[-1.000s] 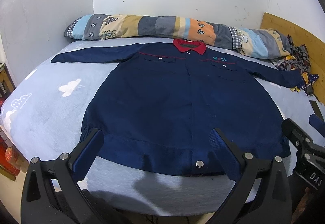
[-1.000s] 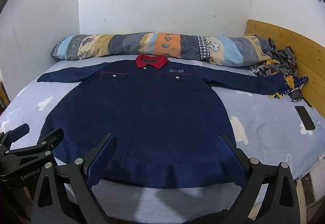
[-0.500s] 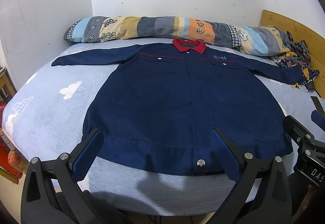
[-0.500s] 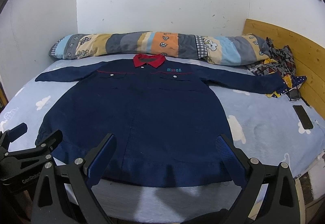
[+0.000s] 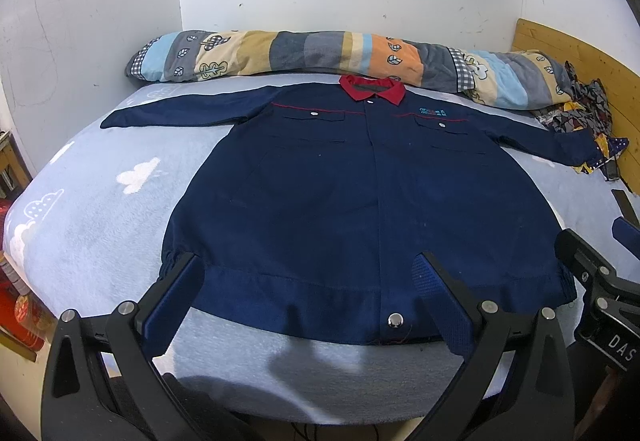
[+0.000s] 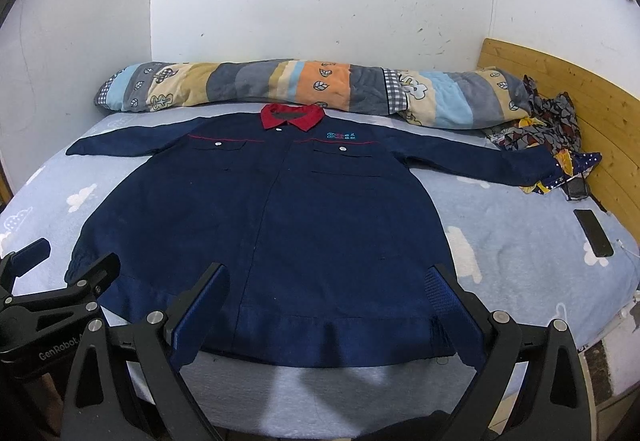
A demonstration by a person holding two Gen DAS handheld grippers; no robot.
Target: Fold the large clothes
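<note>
No fold is made yet: the navy jacket (image 5: 360, 201) lies flat on the bed (image 5: 92, 225), front up, both sleeves spread out to the sides, red collar (image 5: 372, 89) near the striped bolster (image 5: 320, 53). The left claw (image 5: 304, 281) and the right claw (image 6: 326, 291) hang over the hem, both spread wide and empty. All the folding seems left to do.
</note>
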